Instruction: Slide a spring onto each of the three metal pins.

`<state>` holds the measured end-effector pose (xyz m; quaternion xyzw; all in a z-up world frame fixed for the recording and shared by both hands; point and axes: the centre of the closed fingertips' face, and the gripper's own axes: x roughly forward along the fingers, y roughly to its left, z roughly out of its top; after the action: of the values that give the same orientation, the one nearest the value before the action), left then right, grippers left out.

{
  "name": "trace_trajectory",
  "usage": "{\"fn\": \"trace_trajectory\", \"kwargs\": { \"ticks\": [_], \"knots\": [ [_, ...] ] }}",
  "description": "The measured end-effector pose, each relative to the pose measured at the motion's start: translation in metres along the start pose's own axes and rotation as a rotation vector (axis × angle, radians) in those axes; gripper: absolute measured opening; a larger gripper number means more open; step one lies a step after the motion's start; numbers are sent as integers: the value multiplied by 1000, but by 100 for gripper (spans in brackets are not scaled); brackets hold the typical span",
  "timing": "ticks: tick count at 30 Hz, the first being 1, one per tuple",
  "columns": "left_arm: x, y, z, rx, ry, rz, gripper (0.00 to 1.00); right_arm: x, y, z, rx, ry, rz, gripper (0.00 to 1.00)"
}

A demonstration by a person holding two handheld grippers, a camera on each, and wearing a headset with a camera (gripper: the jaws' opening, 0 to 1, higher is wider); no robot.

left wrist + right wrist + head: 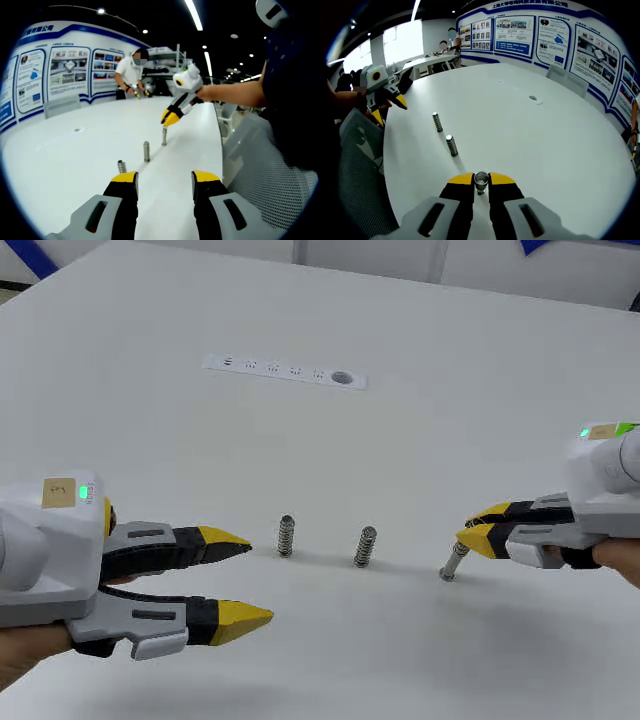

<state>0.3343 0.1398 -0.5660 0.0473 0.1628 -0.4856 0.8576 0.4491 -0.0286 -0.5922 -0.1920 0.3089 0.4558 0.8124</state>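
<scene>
Three metal pins stand in a row on the white table. The left pin [286, 536] and the middle pin [366, 546] are upright, each with a spring coiled around it. The third pin [455, 560] leans to the right, also with a coil on it. My right gripper [472, 532] is shut on its top, and the spring's round end [481, 181] shows between the yellow tips [481, 178]. My left gripper [258, 580] is open with nothing between its fingers, just left of the left pin [121, 166]; from there the right gripper [172, 117] shows at the far pin [164, 136].
A flat white socket strip [285, 370] is set into the table [150, 420] behind the pins. A person [131, 75] stands at the table's far end. The table's near edge and a mesh chair [260, 165] lie to the right of the left gripper.
</scene>
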Motion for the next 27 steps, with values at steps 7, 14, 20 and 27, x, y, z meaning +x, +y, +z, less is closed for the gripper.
{"fn": "trace_trajectory", "kwargs": {
  "ticks": [7, 14, 20, 27],
  "knots": [
    [1, 0, 0, 1, 1, -2, 44, 11, 0, -11, 2, 13, 2, 12],
    [2, 0, 0, 0, 1, -2, 44, 21, 1, -19, -2, 19, -1, 12],
    [1, -1, 0, 0, 3, -2, 44, 27, -1, -27, 13, 25, 0, 12],
    [2, 0, 0, -1, 5, -3, 44, 31, -1, -31, 14, 34, 1, 12]
  ]
}}
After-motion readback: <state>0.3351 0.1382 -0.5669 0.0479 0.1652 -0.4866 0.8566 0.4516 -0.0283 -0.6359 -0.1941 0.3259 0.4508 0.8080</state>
